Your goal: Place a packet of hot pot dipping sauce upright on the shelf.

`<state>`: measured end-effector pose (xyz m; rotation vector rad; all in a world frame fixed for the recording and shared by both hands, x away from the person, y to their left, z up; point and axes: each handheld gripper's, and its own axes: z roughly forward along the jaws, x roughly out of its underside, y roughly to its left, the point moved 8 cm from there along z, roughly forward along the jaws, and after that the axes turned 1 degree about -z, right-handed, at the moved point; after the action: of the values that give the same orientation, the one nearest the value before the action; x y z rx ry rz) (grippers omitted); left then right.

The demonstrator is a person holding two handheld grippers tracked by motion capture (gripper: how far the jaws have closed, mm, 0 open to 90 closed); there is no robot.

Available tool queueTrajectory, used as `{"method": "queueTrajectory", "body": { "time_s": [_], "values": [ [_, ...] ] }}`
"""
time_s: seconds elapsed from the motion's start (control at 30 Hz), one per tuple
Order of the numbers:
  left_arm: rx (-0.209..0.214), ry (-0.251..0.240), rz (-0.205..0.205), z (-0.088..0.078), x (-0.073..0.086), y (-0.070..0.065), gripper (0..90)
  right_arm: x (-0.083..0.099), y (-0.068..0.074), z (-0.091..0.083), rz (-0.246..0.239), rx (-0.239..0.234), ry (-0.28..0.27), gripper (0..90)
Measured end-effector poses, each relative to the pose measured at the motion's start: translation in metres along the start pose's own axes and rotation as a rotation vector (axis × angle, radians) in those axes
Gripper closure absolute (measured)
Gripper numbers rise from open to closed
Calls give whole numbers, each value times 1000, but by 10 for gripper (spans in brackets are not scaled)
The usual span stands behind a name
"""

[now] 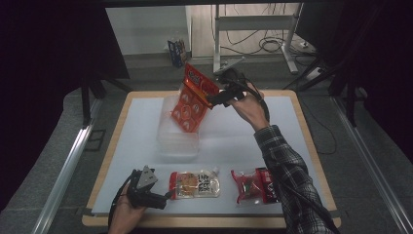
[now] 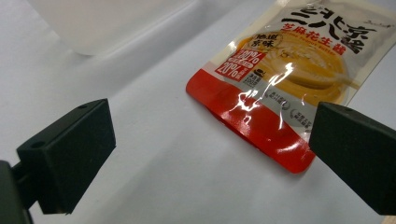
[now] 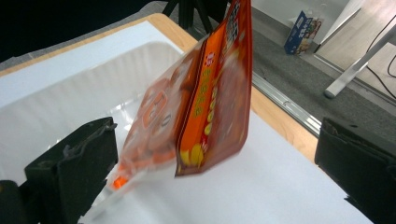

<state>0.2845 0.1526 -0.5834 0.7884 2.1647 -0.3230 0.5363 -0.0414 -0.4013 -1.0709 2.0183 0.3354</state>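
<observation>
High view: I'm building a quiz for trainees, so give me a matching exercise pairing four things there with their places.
1 orange bag
2 yellow pouch
3 red packet
4 clear tub

a mid-table
b at the left tool's tip
c beside the plaid sleeve
d over the tub, at the right tool

Pairs: 1-d, 2-b, 3-c, 4-a.
</observation>
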Motion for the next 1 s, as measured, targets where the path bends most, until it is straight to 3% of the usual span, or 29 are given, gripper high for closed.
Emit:
{"method": "queueTrajectory", "body": {
  "time_s": [0.2, 0.43, 0.63, 1.0],
  "values": [
    [1, -10, 4, 1, 0, 0, 5, 18, 7, -4, -11, -11, 8, 0],
    [-10, -20, 20, 1, 0, 0, 5, 41, 17, -13, 20, -30, 15, 0],
    [-18, -29, 49, 0, -1, 1, 5, 63, 22, -22, 18, -27, 23, 0],
    [-25, -50, 45, -1, -2, 5, 30, 106, 35, -33, 20, -42, 36, 0]
  ]
}}
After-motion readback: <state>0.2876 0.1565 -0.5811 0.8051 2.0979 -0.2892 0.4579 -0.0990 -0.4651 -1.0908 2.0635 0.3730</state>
